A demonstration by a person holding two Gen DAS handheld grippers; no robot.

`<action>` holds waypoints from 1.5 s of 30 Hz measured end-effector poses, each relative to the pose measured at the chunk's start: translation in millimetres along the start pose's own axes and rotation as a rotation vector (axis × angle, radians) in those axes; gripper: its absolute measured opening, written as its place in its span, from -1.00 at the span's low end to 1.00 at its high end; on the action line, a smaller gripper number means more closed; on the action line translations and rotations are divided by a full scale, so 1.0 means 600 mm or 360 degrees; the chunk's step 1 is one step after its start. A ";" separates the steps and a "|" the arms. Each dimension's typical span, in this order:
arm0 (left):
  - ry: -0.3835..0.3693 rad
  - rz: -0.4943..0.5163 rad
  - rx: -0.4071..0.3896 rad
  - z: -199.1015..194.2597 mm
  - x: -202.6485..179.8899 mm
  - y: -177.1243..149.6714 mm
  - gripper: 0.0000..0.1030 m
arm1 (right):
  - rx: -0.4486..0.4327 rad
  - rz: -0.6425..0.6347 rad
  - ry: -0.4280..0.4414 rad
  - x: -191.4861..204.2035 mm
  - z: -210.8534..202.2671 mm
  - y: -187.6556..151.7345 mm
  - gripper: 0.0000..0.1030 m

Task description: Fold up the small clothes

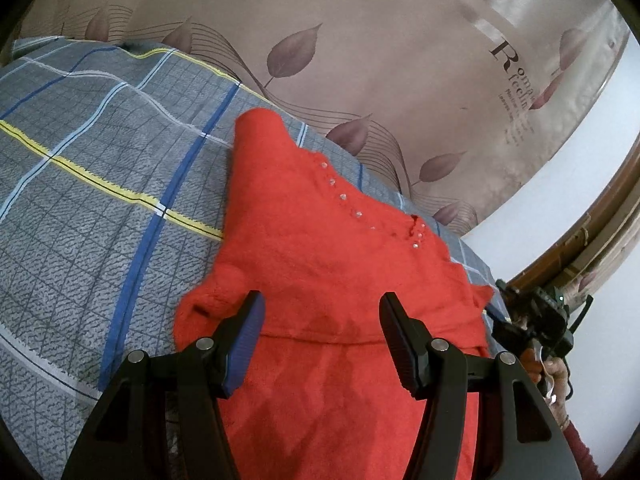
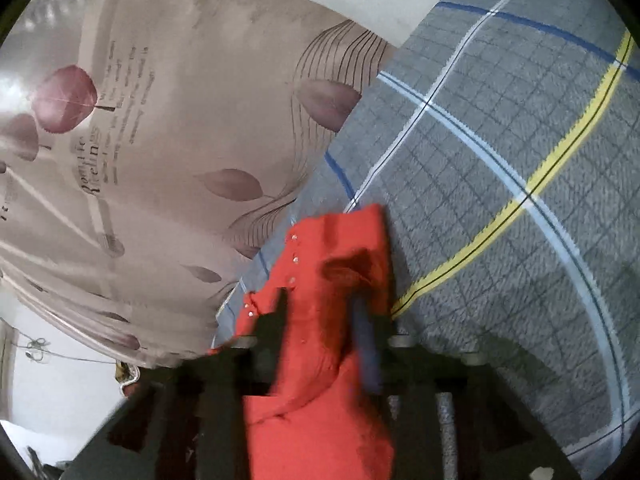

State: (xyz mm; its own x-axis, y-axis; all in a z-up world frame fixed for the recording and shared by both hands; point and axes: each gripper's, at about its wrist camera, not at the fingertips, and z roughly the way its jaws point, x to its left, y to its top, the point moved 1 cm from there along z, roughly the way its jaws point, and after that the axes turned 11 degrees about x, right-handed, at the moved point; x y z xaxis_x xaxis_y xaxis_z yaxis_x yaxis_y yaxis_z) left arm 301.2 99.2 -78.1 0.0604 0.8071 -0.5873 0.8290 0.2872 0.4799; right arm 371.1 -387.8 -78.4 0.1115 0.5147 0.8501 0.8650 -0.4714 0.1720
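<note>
From our left wrist, the left gripper (image 1: pixel 322 340) is open above the soft red knitted top with small clear beads (image 1: pixel 320 232). The top lies on the grey checked bedsheet (image 1: pixel 100 160), its beads toward two o'clock. From our right wrist, the picture is blurry. The right gripper (image 2: pixel 320 312) has red cloth between its fingers, but we cannot tell if it pinches. We should grab one edge firmly, lift slowly, and keep the fold flat.
</note>
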 end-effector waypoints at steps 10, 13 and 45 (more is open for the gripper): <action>0.0023 0.0003 -0.0022 -0.005 0.000 -0.001 0.17 | 0.0180 -0.0287 0.0097 0.079 0.005 -0.003 -0.18; 0.0020 0.0000 -0.0017 -0.004 0.002 -0.001 0.18 | 0.0117 -0.0385 -0.0067 0.101 -0.019 -0.001 0.45; 0.0052 -0.0067 -0.0103 -0.019 0.012 -0.001 0.22 | 0.0266 -0.0898 0.0057 0.405 0.098 -0.046 -0.85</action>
State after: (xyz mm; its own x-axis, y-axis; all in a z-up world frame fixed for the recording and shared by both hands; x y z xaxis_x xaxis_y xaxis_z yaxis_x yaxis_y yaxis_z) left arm 294.6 110.8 -75.1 0.0074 0.8097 -0.5868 0.7926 0.3531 0.4972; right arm 403.2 -207.6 94.1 -0.4023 0.6271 0.6670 0.8515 -0.0113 0.5242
